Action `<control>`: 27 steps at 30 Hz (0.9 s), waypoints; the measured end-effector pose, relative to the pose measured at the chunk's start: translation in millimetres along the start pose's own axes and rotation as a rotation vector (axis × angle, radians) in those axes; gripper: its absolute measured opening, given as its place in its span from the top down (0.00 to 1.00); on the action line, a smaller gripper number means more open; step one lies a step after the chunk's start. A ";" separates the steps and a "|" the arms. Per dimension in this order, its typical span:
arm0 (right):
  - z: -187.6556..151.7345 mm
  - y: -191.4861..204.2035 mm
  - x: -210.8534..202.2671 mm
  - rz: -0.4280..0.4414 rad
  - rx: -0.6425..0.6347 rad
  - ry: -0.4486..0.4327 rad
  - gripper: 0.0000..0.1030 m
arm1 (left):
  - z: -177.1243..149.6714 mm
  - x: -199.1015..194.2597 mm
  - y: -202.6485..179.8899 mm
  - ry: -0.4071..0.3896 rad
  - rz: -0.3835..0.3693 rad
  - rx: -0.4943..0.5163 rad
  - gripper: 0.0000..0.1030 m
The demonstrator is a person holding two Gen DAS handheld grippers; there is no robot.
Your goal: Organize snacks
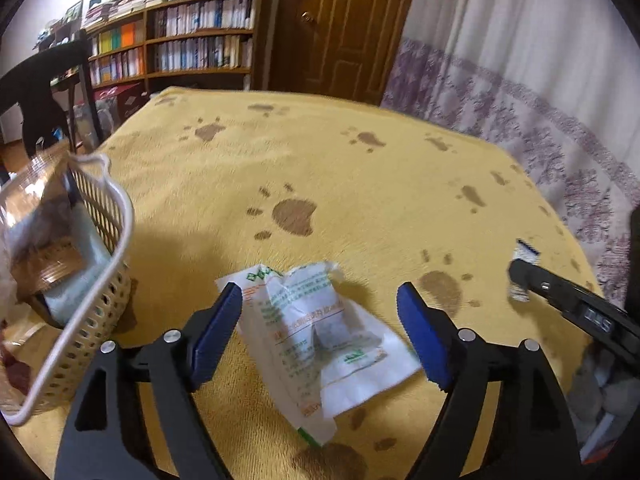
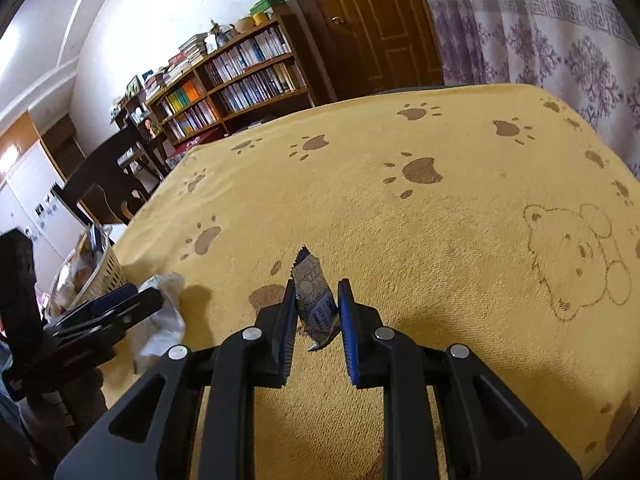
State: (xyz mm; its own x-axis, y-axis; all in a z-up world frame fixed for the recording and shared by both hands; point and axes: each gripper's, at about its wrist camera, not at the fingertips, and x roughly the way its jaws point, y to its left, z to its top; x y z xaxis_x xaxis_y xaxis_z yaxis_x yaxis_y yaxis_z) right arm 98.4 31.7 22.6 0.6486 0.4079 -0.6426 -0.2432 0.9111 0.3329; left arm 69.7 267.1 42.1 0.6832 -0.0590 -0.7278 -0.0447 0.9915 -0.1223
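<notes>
A crumpled white snack packet with green and orange print lies on the yellow paw-print cloth. My left gripper is open just above it, one blue pad on each side. A cream lattice basket stands at the left and holds a clear tub and other snacks. My right gripper is shut on a small blue-and-white wrapped snack, held upright above the cloth. The left wrist view shows that small snack at the right, in the right gripper's tips. In the right wrist view the white packet and basket sit at the left.
The cloth covers a wide flat surface with a bear drawing at the right. A dark chair stands behind the basket. A bookshelf, a wooden door and a purple-patterned curtain are beyond the far edge.
</notes>
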 end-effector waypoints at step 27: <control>-8.4 6.3 -1.8 0.018 -0.021 -0.008 0.81 | 2.3 -53.7 -16.7 -0.133 -0.045 0.111 0.64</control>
State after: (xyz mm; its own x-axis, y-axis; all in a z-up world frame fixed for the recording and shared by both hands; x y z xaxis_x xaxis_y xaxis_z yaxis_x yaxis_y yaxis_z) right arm 89.7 37.3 20.1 0.6499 0.4237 -0.6310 -0.2697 0.9047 0.3298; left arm 35.5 253.9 84.7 0.7737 -0.0952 -0.6263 0.0642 0.9953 -0.0720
